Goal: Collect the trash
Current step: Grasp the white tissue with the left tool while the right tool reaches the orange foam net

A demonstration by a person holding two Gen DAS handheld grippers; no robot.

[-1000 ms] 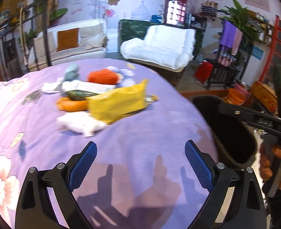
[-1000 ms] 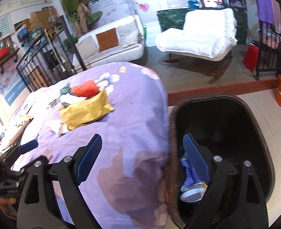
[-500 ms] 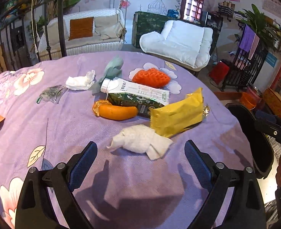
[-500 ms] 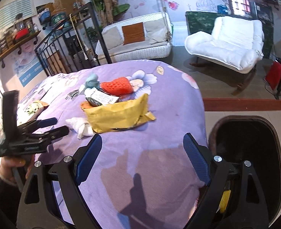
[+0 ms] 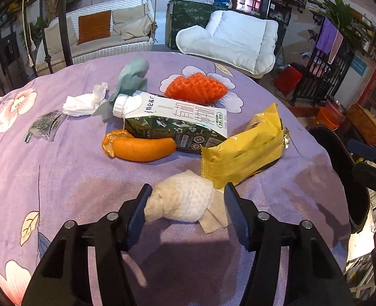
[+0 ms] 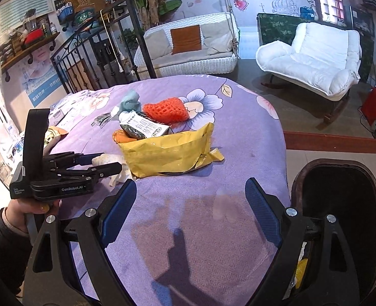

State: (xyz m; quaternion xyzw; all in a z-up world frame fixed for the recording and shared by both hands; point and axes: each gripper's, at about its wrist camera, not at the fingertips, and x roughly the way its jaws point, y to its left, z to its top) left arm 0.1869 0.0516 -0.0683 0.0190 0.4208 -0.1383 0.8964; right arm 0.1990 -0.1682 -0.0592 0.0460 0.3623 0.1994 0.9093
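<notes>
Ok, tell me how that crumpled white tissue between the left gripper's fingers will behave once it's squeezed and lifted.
The crumpled tissue looks soft and light, so it will probably squash as the left gripper, jaws just closing, pinches it. Its loose flap may dangle. It's unlikely to roll or slip.

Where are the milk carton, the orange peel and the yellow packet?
milk carton (image 5: 177, 119), left wrist view, printed side.
orange peel (image 5: 142, 148), left wrist view, outer skin.
yellow packet (image 5: 246, 150), left wrist view, front face.

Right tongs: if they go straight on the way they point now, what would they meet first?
Probably the bare purple cloth; nothing lies between the open right tongs. Beyond it, the yellow packet is likely next, though depth is unclear.
</notes>
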